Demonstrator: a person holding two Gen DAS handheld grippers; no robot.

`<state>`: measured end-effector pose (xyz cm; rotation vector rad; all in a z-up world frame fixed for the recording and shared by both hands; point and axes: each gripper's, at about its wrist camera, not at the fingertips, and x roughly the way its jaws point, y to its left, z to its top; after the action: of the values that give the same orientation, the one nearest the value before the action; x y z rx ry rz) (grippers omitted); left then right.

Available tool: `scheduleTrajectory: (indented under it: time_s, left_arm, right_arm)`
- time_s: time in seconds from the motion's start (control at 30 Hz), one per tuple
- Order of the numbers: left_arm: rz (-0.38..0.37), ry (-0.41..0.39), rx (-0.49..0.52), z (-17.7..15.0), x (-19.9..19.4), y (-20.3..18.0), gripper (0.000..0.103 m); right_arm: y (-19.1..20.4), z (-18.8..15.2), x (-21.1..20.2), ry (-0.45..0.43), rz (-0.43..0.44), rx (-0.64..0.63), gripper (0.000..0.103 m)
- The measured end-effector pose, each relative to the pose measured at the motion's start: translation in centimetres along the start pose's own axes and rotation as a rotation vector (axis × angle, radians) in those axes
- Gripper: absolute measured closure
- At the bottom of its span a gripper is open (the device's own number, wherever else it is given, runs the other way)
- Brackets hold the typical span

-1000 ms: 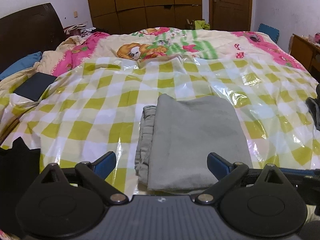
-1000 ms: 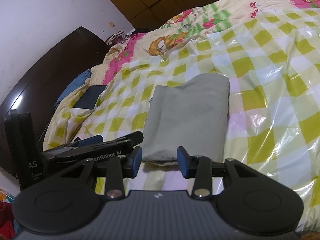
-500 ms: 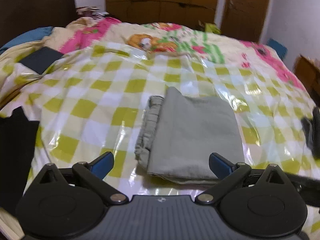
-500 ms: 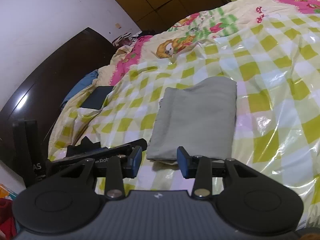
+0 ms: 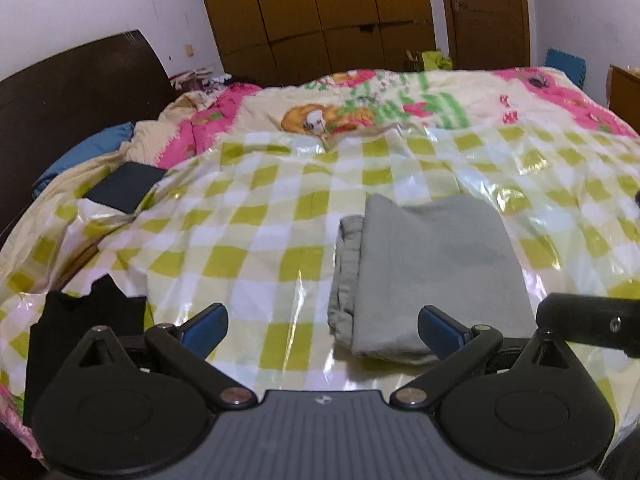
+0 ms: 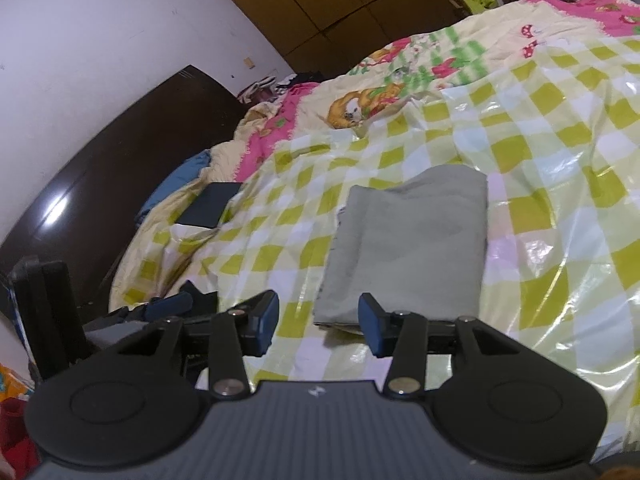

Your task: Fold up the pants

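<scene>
Both fisheye cameras sit low behind their own jaws, near the bed's front edge, looking forward across it. The left view faces the wardrobe squarely; the right view is rolled and turned toward the headboard. Both share the folded grey pants, checkered sheet and cartoon quilt.

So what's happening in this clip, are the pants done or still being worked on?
The grey fabric pants lie folded into a compact rectangle on the glossy green-and-white checked plastic sheet spread over the bed. Neither claw holds them: the left claw is wide open in front of the bundle, and the right claw is open at its near edge. A black garment lies to the left. The fold looks finished.
</scene>
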<state>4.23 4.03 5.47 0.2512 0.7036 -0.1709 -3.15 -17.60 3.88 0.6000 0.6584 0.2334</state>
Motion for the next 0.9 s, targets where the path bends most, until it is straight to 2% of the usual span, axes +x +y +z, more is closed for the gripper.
scheduleTrajectory:
  time_s: [0.3,0.4,0.5,0.63,0.73,0.83,0.9]
  left_arm:
    - [-0.026,0.076,0.039,-1.0,1.0,-1.0,0.000]
    - [-0.101,0.112,0.083,-1.8,1.4,-1.9,0.000]
    - [-0.081,0.112,0.094,-2.6,1.5,-2.5,0.000]
    - [-0.145,0.165,0.005,-2.9,2.3,-0.8,0.000]
    - [-0.194,0.216,-0.104,-3.4,3.3,1.0,0.000]
    - [-0.175,0.249,-0.140,-4.0,4.0,1.4,0.000]
    - [-0.152,0.236,-0.139,-4.3,3.7,1.3,0.000]
  right_arm:
    - [-0.6,-0.9,0.5,0.035,-0.037,0.007,0.057]
    - [-0.6,-1.2,0.9,0.068,0.039,0.035,0.057]
    - [-0.1,-1.5,0.3,0.001,-0.102,-0.023,0.054]
    - [-2.9,-0.9,-0.8,-0.032,-0.090,0.114,0.054]
    - [-3.5,-0.9,-0.8,-0.024,-0.112,0.117,0.053]
    - [-3.1,-1.4,0.4,0.024,-0.113,0.099,0.052]
    - [-2.5,-1.9,1.4,0.053,-0.139,0.067,0.052]
